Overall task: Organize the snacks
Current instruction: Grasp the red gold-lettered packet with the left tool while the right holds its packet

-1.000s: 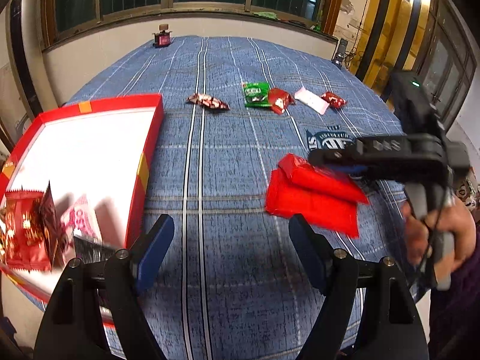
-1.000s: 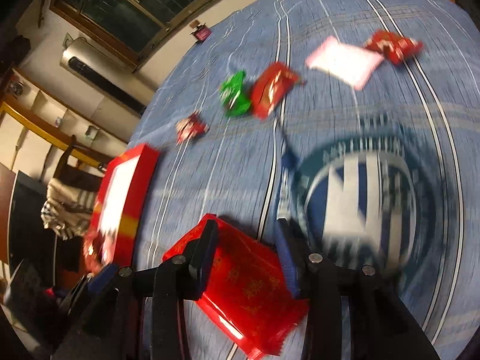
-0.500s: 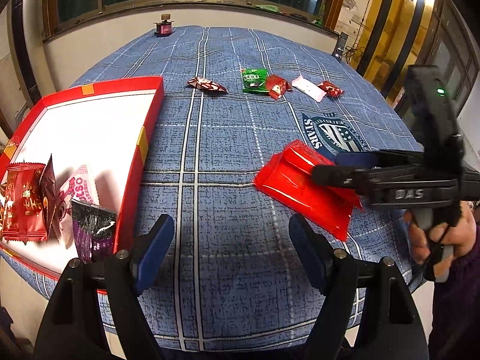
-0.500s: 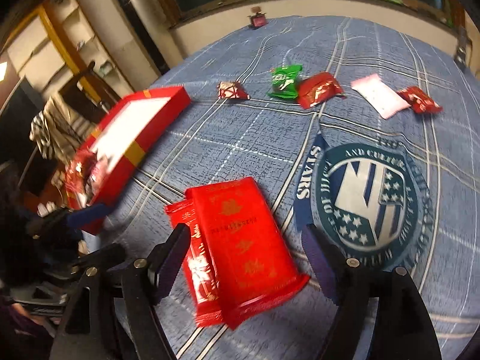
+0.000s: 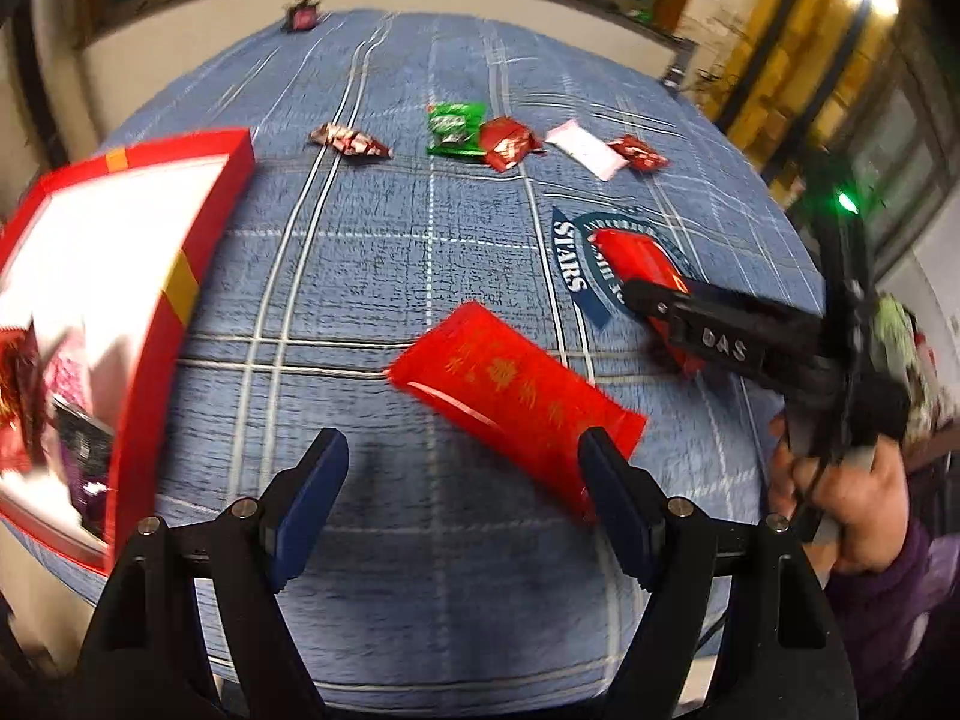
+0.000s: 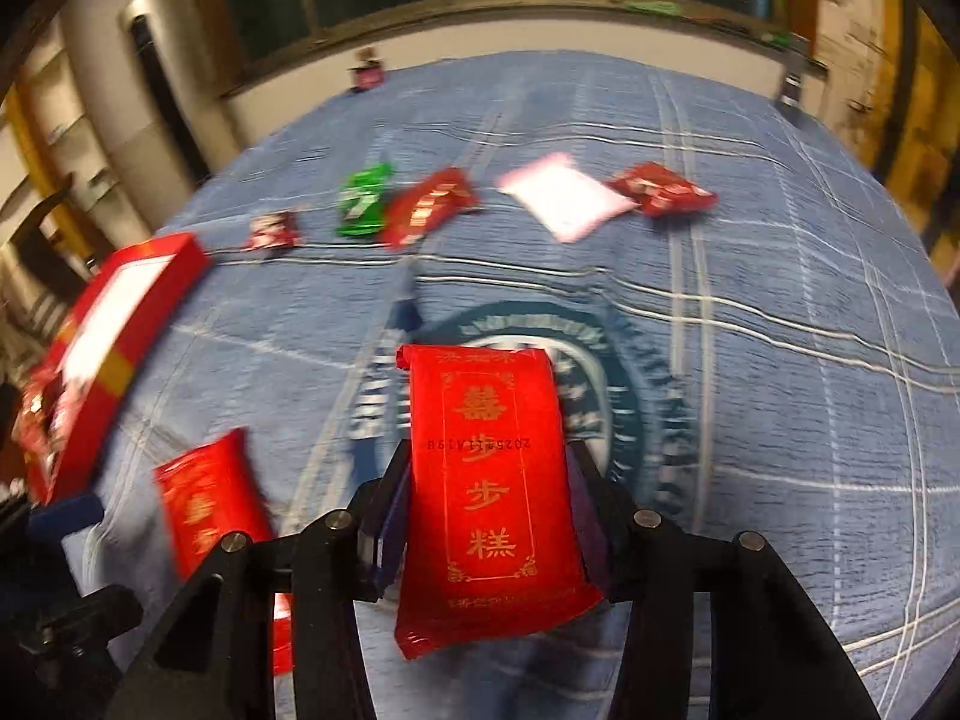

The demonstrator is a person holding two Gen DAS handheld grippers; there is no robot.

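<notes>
Since half a second ago the right gripper (image 6: 489,480) has clamped the top red pack (image 6: 489,480) and lifted it off the second pack (image 5: 516,402), which lies on the cloth (image 5: 360,252). Left gripper (image 5: 462,504) hovers wide open, empty. Likely next: carry it to the red box (image 5: 180,276).
</notes>
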